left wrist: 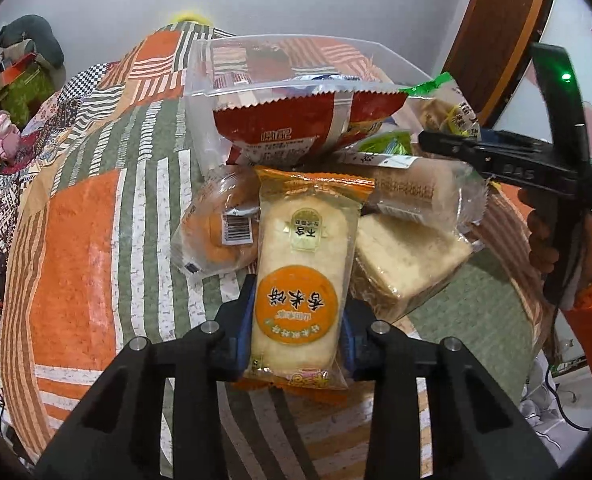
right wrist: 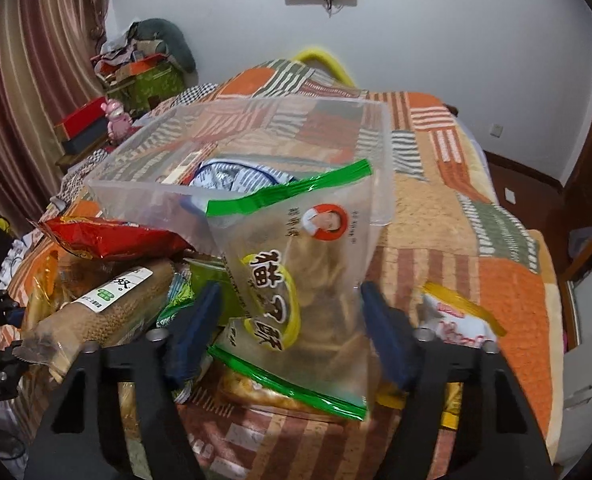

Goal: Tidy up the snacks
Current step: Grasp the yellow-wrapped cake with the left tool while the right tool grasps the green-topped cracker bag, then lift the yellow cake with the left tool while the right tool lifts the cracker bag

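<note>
1. I am pinching the rice cracker pack (left wrist: 300, 280) between the jaws of the left gripper (left wrist: 298, 332), taking it by its near half, with its far end reaching over the heap. It is looking light and fairly stiff, but I am judging the crackers brittle, so a gentle squeeze across the flat sides suits it; the glossy film is likely slippery.

2. I am bringing the jaws of the right gripper (right wrist: 292, 320) around the green-edged chip bag (right wrist: 296, 280), which is standing upright between them; the left pad is looking close to the film, the right pad just clear, so I am reading the jaws as spread and not yet pressing. The bag is soft and puffy, the chips inside fragile, so I am aiming at the lower body, not the thin top seal.

3. Just left of the cracker pack a round bun in clear wrap (left wrist: 220, 236) is lying on the bed quilt (left wrist: 88, 240), and to the right a wrapped sponge cake slice (left wrist: 408, 260); both are looking squashy.

4. Farther off, a red snack bag (left wrist: 296, 120) is leaning over the near rim of the clear plastic bin (left wrist: 200, 76), which is sitting on the quilt beyond the heap and already holding some packs.
</note>
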